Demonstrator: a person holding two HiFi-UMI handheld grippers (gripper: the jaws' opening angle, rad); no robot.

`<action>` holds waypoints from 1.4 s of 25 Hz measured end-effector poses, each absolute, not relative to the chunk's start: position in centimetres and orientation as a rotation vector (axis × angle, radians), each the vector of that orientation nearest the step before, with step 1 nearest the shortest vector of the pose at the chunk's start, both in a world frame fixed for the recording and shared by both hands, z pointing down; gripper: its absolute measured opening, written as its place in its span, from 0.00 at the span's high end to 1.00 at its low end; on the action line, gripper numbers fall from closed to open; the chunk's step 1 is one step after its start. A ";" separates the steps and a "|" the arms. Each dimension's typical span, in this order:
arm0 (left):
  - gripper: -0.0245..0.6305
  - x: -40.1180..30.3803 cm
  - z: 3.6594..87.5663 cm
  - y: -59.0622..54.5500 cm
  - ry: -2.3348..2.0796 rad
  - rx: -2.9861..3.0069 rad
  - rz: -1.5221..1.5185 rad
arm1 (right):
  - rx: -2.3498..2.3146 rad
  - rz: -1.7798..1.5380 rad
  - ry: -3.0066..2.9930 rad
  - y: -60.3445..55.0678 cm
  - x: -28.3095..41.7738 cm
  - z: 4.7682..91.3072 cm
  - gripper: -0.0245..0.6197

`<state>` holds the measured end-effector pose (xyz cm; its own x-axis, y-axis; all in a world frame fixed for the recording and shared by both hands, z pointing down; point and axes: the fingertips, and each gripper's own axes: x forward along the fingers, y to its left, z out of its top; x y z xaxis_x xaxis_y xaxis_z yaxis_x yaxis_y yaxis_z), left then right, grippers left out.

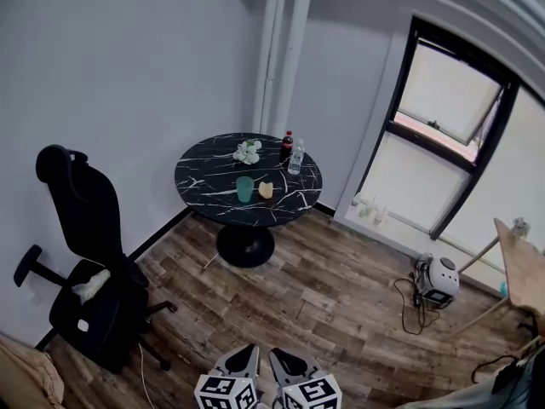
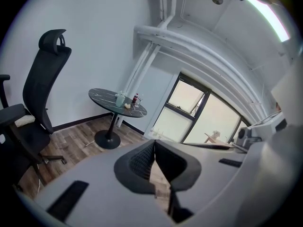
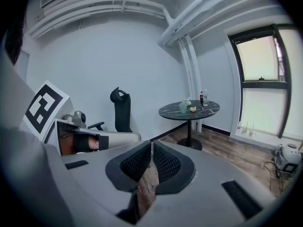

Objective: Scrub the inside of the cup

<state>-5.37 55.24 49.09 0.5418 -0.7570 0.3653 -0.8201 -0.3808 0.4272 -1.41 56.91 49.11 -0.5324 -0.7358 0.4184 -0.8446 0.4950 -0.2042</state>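
Left gripper (image 2: 155,145) and right gripper (image 3: 151,148) — jaws pressed together, empty — are pointing at the far cup (image 1: 245,188); worth opening before arriving.

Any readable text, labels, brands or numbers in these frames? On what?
No readable text anywhere.
Dark bottle on the round table: red label, too small to read.
Clear bottle beside it: nothing legible.
Left gripper and right gripper: marker cubes show square patterns only, no letters.
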 end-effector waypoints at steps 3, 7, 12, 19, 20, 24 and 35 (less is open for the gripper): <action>0.95 -6.6 49.1 52.7 -1.269 2.214 0.156 | 1.359 0.577 -2.451 54.3 -2.1 49.3 0.90; 0.95 -7.9 49.3 49.5 -1.270 2.212 0.206 | 1.399 0.593 -2.425 51.1 -3.1 49.3 0.90; 0.95 -8.9 49.1 46.5 -1.234 2.259 0.245 | 1.421 0.617 -2.427 47.8 -5.0 49.4 0.90; 0.95 -11.0 48.9 43.2 -1.231 2.279 0.267 | 1.472 0.608 -2.418 44.2 -6.7 49.0 0.90; 0.95 -11.2 48.9 42.8 -1.238 2.277 0.265 | 1.477 0.600 -2.421 43.7 -6.7 48.9 0.90; 0.95 -12.2 49.1 41.8 -1.268 2.257 0.246 | 1.480 0.583 -2.419 42.5 -6.7 48.8 0.90; 0.95 -11.9 50.2 38.0 -1.291 2.213 0.260 | 1.431 0.637 -2.411 38.2 -6.0 50.3 0.90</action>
<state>-11.94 38.01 50.16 0.5179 -0.7403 0.4287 -0.8485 -0.3805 0.3679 -6.03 38.21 50.33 -0.4781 -0.7615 0.4377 -0.8783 0.4168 -0.2341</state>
